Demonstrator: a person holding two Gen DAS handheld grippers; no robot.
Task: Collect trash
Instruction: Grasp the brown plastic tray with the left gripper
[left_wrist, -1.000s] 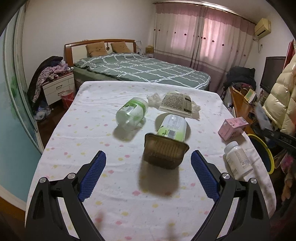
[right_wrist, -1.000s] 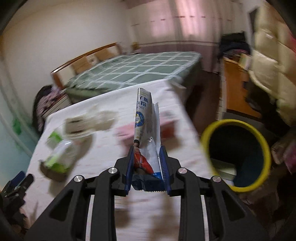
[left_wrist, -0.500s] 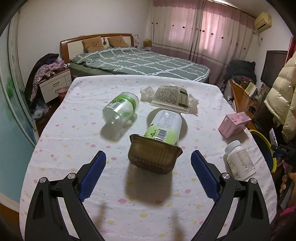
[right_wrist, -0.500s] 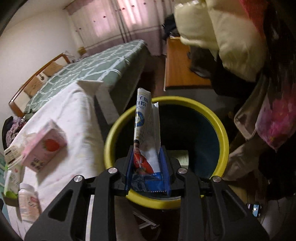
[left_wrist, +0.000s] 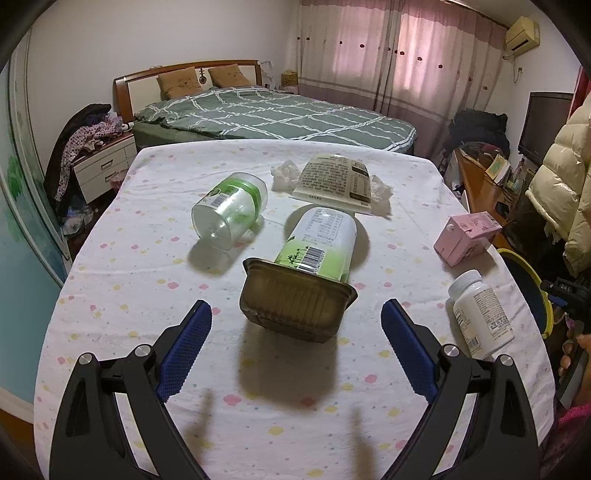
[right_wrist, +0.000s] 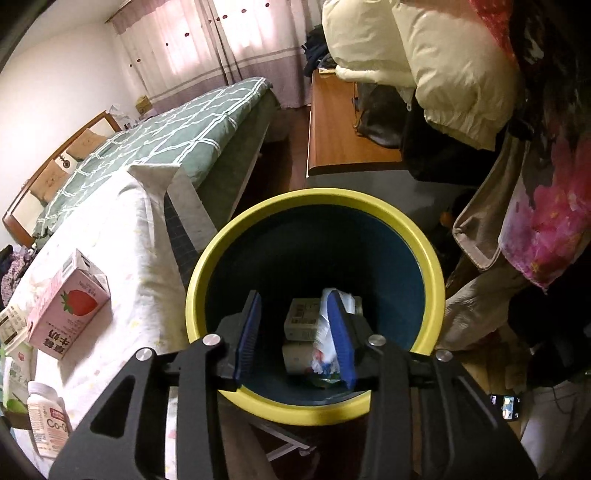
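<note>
Since half a second ago my right hand-held gripper (right_wrist: 295, 332) has opened, dropping the wrapper (right_wrist: 325, 339) into the bin (right_wrist: 310, 410); my left hand-held gripper (left_wrist: 295, 343), open, could nudge the brown tray (left_wrist: 295, 306).

Tray (left_wrist: 295, 306) before bottle (left_wrist: 321, 242); carton (left_wrist: 467, 238) right; bin (right_wrist: 314, 306) beside table (left_wrist: 147, 295).

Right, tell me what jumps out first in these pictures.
The yellow-rimmed bin fills the right wrist view, the open right gripper over its mouth and a wrapper among boxes inside. In the left view, the open left gripper faces a brown tray on the dotted table, with a green tub lying behind it. A pink carton and white bottle sit near the table's right edge.
</note>
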